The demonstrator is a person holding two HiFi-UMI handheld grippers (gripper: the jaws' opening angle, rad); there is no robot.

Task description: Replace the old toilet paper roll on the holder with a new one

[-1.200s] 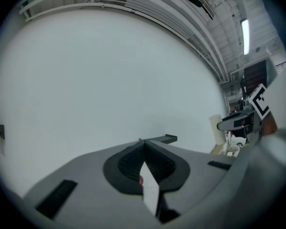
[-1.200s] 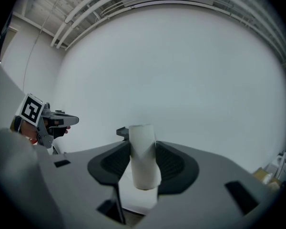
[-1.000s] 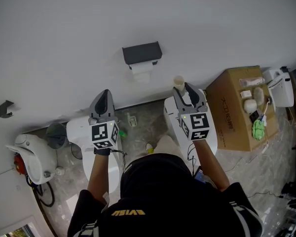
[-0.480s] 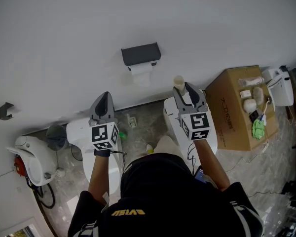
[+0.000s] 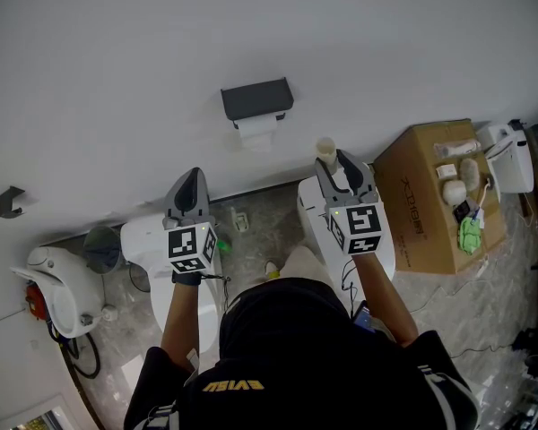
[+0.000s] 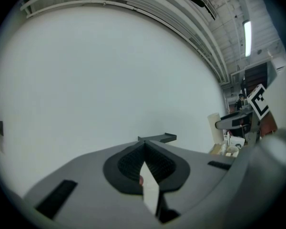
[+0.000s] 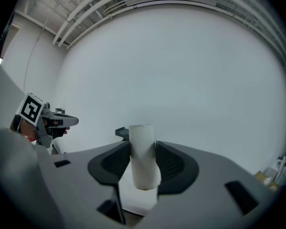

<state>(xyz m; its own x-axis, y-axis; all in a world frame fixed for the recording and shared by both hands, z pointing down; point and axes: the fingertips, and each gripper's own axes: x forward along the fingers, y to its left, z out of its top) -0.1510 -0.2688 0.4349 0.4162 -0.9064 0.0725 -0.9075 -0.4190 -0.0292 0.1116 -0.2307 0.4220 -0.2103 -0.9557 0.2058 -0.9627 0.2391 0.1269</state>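
A dark grey paper holder (image 5: 256, 98) hangs on the white wall with a white roll (image 5: 257, 130) under its cover. My right gripper (image 5: 332, 161) is shut on a pale cardboard tube (image 5: 325, 149), which stands upright between the pads (image 7: 143, 154), below and to the right of the holder. The holder (image 7: 121, 132) peeks out just behind the tube. My left gripper (image 5: 190, 174) is shut with nothing in it and points level at the wall, below and left of the holder (image 6: 158, 138). From the left gripper view, the tube (image 6: 214, 124) shows at the right.
A cardboard box (image 5: 420, 213) with small items on top stands at the right, a white device (image 5: 511, 158) beyond it. White fixtures (image 5: 145, 240) sit on the stone floor under both arms. A grey bin (image 5: 100, 245) and a wall hook (image 5: 9, 198) are at the left.
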